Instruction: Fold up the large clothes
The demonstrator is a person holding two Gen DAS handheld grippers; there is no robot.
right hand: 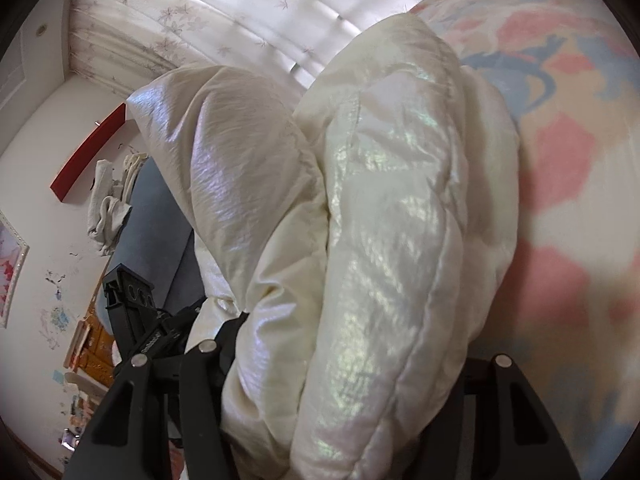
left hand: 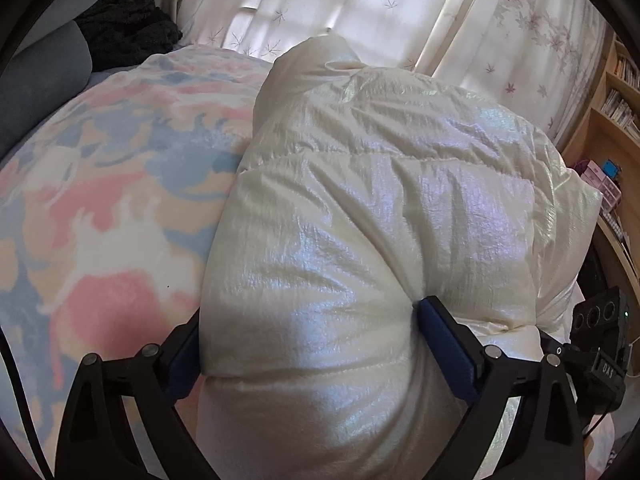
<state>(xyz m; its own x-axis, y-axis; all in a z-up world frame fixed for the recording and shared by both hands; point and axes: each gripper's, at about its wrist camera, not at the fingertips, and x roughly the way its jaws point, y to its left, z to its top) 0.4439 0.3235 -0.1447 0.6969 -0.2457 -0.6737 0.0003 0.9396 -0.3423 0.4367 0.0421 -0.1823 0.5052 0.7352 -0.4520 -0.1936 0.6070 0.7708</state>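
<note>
A shiny cream-white puffer jacket lies bunched on a bed. My left gripper is shut on a thick padded fold of it; the blue pads press into the jacket from both sides. In the right wrist view the same jacket fills the middle, folded over itself. My right gripper is shut on a padded edge of the jacket, which bulges between the black fingers and hides their tips. My right gripper also shows at the left wrist view's right edge.
A fleece blanket in pink, blue and cream covers the bed, also in the right wrist view. Flowered curtains hang behind. A dark garment lies at the far left. Wooden shelves stand at right.
</note>
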